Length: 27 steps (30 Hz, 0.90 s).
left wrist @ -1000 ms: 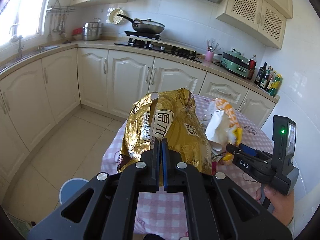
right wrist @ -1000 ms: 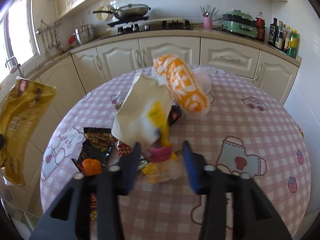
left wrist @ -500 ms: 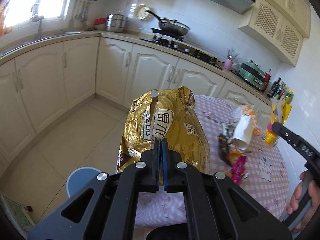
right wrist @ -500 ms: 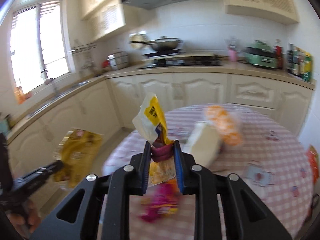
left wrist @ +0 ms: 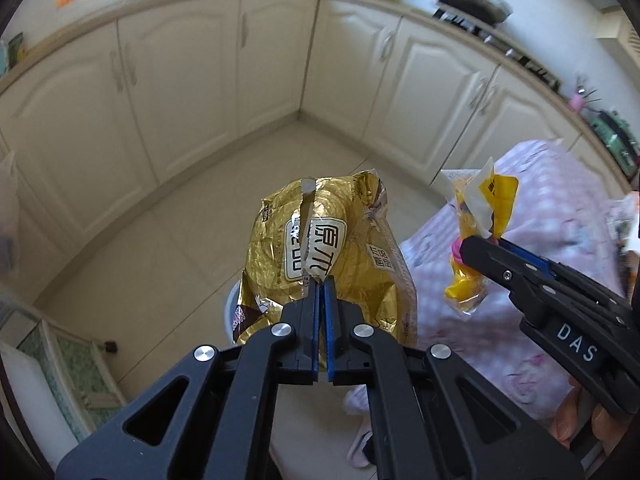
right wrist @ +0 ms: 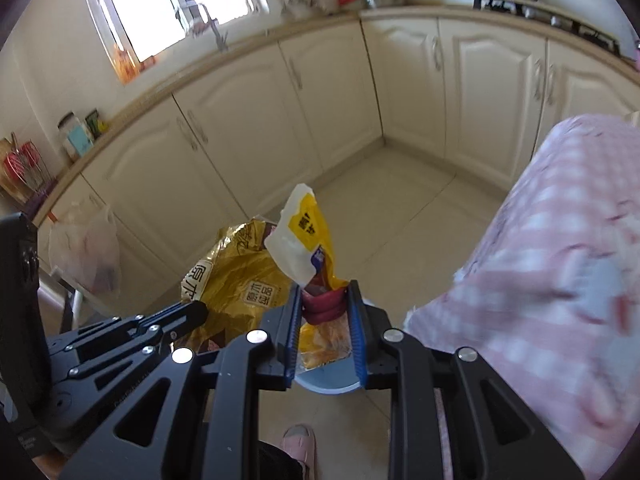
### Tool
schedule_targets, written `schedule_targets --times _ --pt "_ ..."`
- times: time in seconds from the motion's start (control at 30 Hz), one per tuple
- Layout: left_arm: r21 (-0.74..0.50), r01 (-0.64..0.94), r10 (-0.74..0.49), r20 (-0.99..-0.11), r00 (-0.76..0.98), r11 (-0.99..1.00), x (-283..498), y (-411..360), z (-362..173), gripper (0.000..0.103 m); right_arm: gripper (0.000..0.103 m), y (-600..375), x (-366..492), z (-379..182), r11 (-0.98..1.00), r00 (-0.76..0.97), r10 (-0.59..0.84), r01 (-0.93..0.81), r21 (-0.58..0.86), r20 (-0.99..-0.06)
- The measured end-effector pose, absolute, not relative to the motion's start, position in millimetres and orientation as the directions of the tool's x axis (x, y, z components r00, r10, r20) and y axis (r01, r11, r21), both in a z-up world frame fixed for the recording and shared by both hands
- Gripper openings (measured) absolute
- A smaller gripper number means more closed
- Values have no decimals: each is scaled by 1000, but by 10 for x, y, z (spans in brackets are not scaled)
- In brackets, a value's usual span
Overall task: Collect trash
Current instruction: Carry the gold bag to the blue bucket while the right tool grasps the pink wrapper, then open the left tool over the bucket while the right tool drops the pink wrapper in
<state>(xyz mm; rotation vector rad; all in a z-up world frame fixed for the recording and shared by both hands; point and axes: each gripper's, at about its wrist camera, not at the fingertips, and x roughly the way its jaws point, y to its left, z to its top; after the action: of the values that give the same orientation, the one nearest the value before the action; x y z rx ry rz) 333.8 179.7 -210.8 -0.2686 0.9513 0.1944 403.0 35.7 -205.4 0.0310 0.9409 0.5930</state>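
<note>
My left gripper is shut on a crumpled gold snack bag and holds it over the kitchen floor, beside the table. The gold bag also shows in the right wrist view. My right gripper is shut on a yellow-and-white wrapper with a pink part, held just right of the gold bag; it shows in the left wrist view too. A pale blue bin sits on the floor right under the right gripper, mostly hidden behind the fingers.
The round table with a pink checked cloth is at the right. Cream cabinets line the walls around a tiled floor. A plastic bag hangs at the left. A slippered foot is below.
Both grippers have swung left and down, away from the table top toward the floor. The right gripper closed on the yellow wrapper a second ago and carried it next to the gold bag.
</note>
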Motion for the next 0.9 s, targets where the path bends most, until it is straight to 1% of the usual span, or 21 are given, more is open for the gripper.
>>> schedule_targets --times 0.13,0.2,0.3,0.33,0.37,0.4,0.47,0.5,0.67,0.8,0.87,0.9 --pt "-126 -336 46 -886 461 933 3653 2021 -2607 1 21 657 4136 -2498 840 385 478 -463 283 -790" --pt "-130 -347 34 -902 430 929 3770 2080 -2782 2 21 765 4154 -2690 842 365 469 -460 282 -804" --pt "-134 -355 22 -916 401 925 3938 2165 -2966 7 21 828 4251 -2905 852 347 448 -445 276 -824" --pt "-135 -355 16 -920 392 925 3983 2186 -3010 9 21 855 4279 -2959 855 342 445 -439 278 -828" --pt "-133 -357 14 -925 381 924 4020 2198 -3057 18 21 869 4298 -3019 858 337 441 -431 280 -832" --pt "-128 -360 16 -928 371 924 3984 2232 -3104 31 22 909 4339 -3069 860 331 437 -427 280 -836" --pt "-120 -380 30 -930 366 917 3899 2293 -3166 45 22 930 4365 -3131 860 322 435 -425 283 -841" --pt "-124 -387 31 -929 370 913 3874 2323 -3183 48 22 952 4365 -3161 860 317 433 -425 281 -844" --pt "-137 -420 31 -928 370 897 3762 2501 -3265 51 22 1059 4393 -3317 856 289 432 -431 287 -854" --pt "-131 -451 59 -922 383 883 3674 2614 -3214 58 22 1163 4417 -3366 849 273 441 -436 299 -855" --pt "-133 -462 68 -917 392 877 3639 2646 -3160 59 22 1235 4425 -3347 843 275 451 -443 304 -849" --pt "-136 -466 70 -914 399 874 3621 2665 -3127 60 24 1252 4428 -3331 841 279 456 -446 307 -845"
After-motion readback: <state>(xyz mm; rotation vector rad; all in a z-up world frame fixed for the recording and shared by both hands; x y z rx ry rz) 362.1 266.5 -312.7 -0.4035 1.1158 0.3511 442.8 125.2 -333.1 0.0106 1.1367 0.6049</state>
